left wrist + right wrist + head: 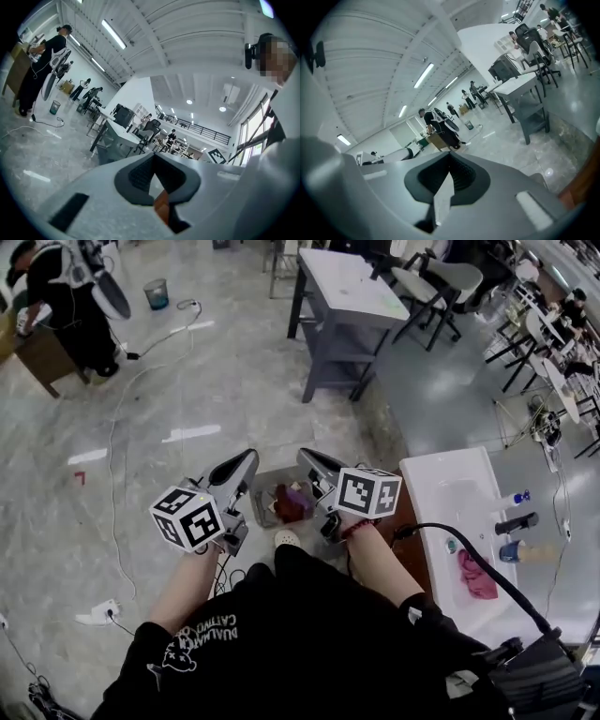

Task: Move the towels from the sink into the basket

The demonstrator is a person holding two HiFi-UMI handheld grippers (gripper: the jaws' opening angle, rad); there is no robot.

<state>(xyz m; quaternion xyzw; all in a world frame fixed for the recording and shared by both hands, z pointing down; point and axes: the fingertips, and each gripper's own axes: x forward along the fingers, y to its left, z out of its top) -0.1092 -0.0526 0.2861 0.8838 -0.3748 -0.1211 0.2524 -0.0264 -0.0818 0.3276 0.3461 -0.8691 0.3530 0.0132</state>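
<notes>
Head view: the smooth grey left gripper [247, 461] and right gripper [306, 458] are both empty, their ribbed dark pads [139, 174] closed together. To the right, a glossy white rectangular sink [448, 482] holds a crumpled pink towel [478, 576]. On the marbled floor beyond, a grey square basket [262, 495] holds a dark red towel [291, 504].

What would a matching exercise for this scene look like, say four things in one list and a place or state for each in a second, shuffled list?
Things
1. pink towel
2. red towel
3. right gripper
4. bin

Places or states
A. in the basket
B. on the floor, far off at top left of the head view
C. in the sink
D. jaws together, nothing between them

Pairs: 1-C, 2-A, 3-D, 4-B
</notes>
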